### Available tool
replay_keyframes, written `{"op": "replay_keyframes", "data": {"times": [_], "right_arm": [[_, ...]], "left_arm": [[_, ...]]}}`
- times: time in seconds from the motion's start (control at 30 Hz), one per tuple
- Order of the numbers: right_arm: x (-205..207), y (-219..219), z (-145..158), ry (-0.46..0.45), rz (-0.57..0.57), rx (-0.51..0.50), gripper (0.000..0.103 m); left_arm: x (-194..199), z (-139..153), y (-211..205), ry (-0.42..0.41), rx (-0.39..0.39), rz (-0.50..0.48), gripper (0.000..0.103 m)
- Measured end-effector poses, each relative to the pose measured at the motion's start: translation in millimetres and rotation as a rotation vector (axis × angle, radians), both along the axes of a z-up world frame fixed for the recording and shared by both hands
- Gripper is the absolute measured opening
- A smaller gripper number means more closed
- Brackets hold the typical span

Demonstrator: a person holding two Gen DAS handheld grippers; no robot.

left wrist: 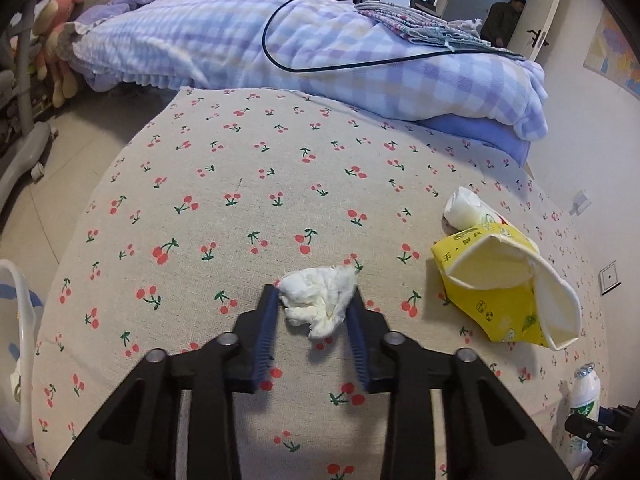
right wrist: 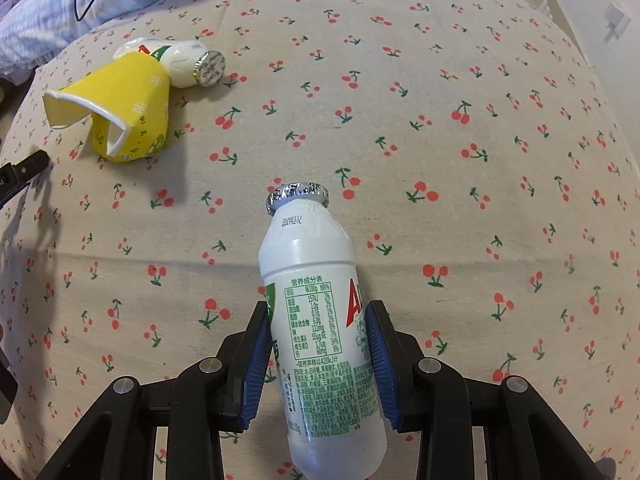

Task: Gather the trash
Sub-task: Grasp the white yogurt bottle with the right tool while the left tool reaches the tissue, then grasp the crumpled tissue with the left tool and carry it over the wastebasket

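Over the cherry-print sheet (left wrist: 240, 208), the left gripper (left wrist: 316, 304) pinched a crumpled tissue (left wrist: 320, 304), soft and light. The right gripper (right wrist: 320, 340) clamped the smooth, probably slippery drink bottle (right wrist: 320, 320) at its labelled middle.

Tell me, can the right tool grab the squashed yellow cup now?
Probably not yet. The right tool is already shut on a white bottle, so its fingers are full. The yellow cup lies off to its left on the cherry cloth, with nothing between them.
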State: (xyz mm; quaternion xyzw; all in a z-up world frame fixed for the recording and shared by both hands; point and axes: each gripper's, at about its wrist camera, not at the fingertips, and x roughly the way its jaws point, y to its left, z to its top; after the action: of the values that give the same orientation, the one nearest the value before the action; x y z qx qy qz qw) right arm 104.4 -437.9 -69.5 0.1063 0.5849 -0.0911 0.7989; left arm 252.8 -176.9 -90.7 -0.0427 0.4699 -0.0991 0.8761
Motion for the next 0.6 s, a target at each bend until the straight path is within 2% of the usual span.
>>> {"op": "replay_keyframes", "data": {"times": [0.17, 0.37, 0.6], "right_arm": [[-1, 2, 4, -0.010, 0.004, -0.002, 0.042], [0, 13, 14, -0.033, 0.019, 0.012, 0.042], [7, 44, 24, -0.058, 0.068, 0.019, 0.042]], "left_arm": [[-4, 3, 3, 0.024, 0.006, -0.023, 0.023], [-17, 9, 12, 0.080, 0.000, -0.042, 0.022], [-35, 22, 33, 0.102, 0.018, -0.058, 0.022]]}}
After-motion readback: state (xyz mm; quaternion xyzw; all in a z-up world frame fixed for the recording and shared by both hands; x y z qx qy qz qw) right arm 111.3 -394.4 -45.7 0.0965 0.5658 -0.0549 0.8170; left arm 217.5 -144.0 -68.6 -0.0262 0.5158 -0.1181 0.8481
